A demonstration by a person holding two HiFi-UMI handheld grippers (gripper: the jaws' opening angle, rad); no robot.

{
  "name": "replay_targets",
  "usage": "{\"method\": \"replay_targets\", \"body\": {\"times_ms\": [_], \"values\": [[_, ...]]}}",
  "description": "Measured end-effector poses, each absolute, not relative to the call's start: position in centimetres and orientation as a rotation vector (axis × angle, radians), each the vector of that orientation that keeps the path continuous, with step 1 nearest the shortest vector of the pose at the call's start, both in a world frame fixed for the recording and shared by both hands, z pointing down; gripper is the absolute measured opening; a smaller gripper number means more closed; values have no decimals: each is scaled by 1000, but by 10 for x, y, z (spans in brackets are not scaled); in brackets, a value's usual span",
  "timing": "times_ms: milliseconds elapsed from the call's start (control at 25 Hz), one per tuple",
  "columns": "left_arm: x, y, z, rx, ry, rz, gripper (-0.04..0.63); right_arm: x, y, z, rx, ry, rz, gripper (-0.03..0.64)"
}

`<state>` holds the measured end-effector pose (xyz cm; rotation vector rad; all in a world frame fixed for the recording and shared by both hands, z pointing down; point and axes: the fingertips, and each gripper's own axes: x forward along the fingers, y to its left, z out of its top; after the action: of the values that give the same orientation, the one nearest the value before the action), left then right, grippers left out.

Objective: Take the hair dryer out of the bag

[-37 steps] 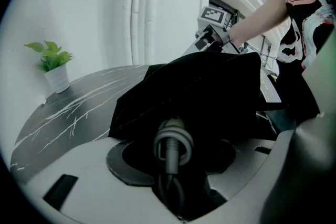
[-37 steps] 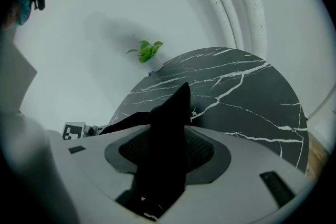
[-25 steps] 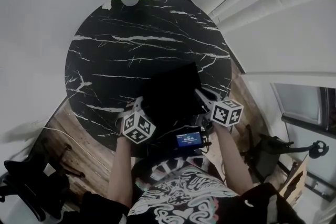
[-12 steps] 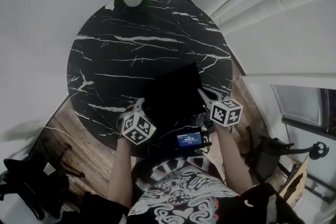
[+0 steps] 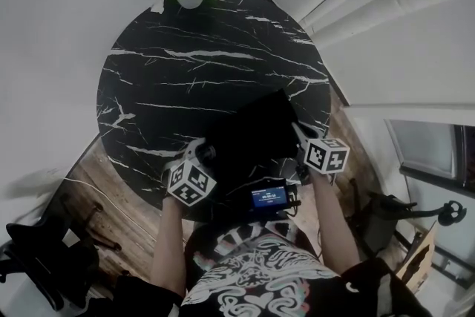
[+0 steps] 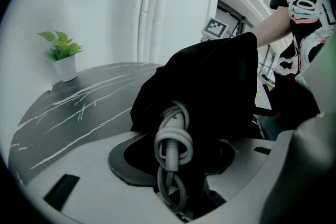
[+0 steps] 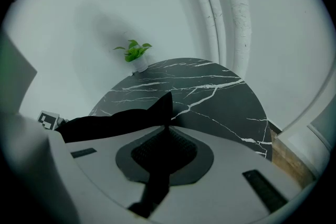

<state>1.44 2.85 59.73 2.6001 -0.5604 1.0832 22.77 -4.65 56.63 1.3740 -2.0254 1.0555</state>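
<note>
We're mid-pull: left gripper (image 6: 176,162) is clamping the coiled cord (image 6: 172,136), jaws fairly wide round it, and right gripper (image 7: 164,157) is pinching the bag (image 7: 115,120) with jaws fully closed. The hair dryer body is hiding inside, on the table (image 7: 210,97). Next, we're guessing, is drawing the 2 apart.

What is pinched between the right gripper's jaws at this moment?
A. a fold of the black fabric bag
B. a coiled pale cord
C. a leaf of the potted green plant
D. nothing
A: the right gripper view shows the right gripper with its jaws closed on a fold of the black fabric bag.
</note>
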Motion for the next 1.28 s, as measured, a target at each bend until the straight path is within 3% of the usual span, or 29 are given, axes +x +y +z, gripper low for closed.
{"method": "replay_targets", "body": {"times_ms": [1280], "values": [[-24,37,598,2559,-615,1144,207,241,-40,584,1381,-1948,1042,23]]}}
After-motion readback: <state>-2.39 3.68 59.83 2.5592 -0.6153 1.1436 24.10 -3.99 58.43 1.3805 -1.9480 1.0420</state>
